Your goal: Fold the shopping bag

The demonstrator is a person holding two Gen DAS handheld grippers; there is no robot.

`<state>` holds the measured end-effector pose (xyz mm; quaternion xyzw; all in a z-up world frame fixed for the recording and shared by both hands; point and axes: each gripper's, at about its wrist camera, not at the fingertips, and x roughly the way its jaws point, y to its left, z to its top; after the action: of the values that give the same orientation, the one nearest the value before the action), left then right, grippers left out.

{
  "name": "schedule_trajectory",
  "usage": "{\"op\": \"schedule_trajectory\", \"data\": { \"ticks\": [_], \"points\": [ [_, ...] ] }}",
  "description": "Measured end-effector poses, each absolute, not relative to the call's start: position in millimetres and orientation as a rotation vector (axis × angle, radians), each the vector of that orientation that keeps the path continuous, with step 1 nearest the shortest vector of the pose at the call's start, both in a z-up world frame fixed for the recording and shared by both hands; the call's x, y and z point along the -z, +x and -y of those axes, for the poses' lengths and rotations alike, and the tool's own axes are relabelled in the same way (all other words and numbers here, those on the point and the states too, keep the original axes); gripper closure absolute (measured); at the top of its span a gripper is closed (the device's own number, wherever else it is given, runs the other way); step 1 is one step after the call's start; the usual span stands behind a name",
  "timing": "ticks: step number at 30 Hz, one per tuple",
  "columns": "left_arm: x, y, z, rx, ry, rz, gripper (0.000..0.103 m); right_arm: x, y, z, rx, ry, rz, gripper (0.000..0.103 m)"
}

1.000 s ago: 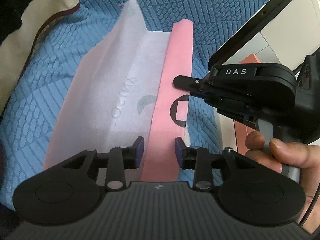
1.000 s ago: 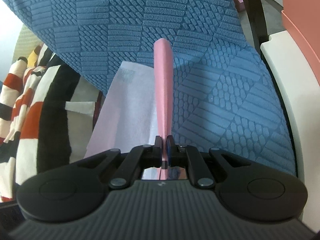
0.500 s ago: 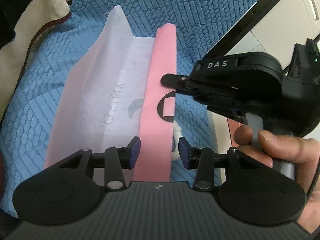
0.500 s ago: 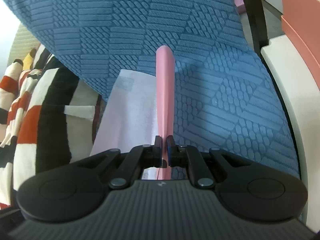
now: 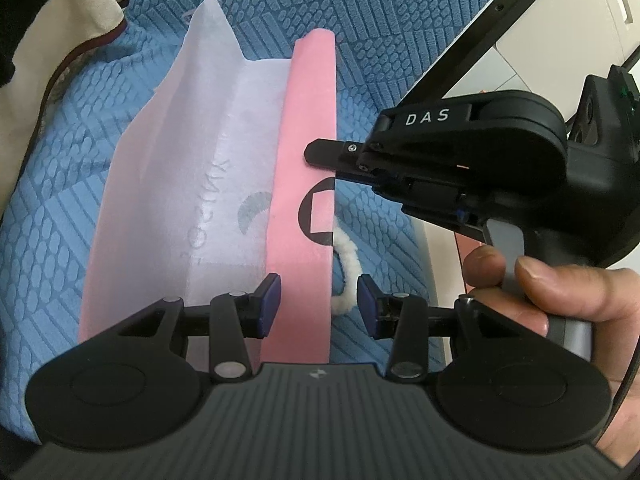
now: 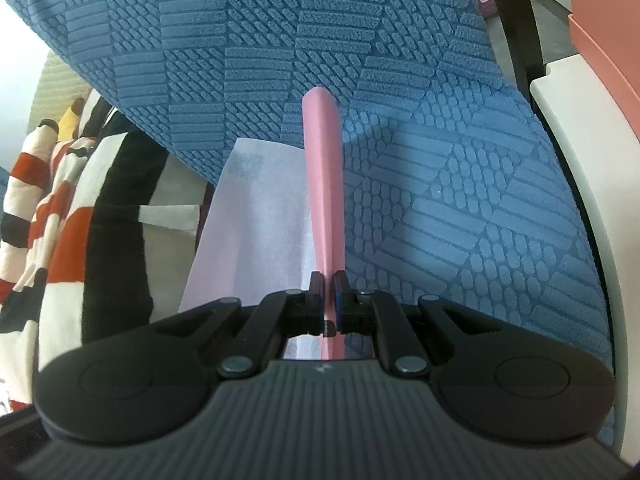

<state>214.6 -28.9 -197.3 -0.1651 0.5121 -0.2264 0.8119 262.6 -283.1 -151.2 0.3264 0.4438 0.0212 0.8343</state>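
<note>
The shopping bag (image 5: 192,184) lies flat on a blue textured cover (image 5: 60,184), white with faint print. Its pink side fold (image 5: 308,140) stands lifted along the right edge. My right gripper (image 5: 320,154) comes in from the right, held by a hand (image 5: 560,304), and is shut on that pink fold. In the right wrist view the right gripper (image 6: 329,280) pinches the pink fold (image 6: 324,184) edge-on, with the white panel (image 6: 256,224) to its left. My left gripper (image 5: 318,304) stands open over the near end of the pink fold, pads not pressing. A white fluffy handle (image 5: 348,256) pokes out beside it.
A black frame bar (image 5: 492,28) and white furniture (image 6: 568,128) border the cover on the right, with a pink box (image 6: 600,40) behind. Striped red, black and cream cloth (image 6: 48,208) lies at the left edge.
The left gripper's jaws have spread a little around the pink fold, and the white fluffy handle has come into view. The right gripper keeps its grip and has not moved.
</note>
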Motion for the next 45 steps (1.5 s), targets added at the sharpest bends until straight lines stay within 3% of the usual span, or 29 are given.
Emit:
{"op": "schedule_trajectory", "data": {
  "ticks": [6, 21, 33, 45],
  "points": [
    [199, 215, 35, 0.462, -0.304, -1.075, 0.058, 153, 260, 286, -0.036, 0.704, -0.951, 0.095],
    [207, 199, 54, 0.372, -0.087, -1.057, 0.096, 151, 263, 283, 0.004, 0.619, -0.946, 0.095],
    [212, 217, 2, 0.362, -0.497, -1.116, 0.100, 146, 252, 282, -0.085, 0.638, -0.862, 0.093],
    [231, 230, -15, 0.300, -0.617, -1.191, 0.099, 164, 261, 240, -0.191, 0.543, -0.955, 0.092]
  ]
}}
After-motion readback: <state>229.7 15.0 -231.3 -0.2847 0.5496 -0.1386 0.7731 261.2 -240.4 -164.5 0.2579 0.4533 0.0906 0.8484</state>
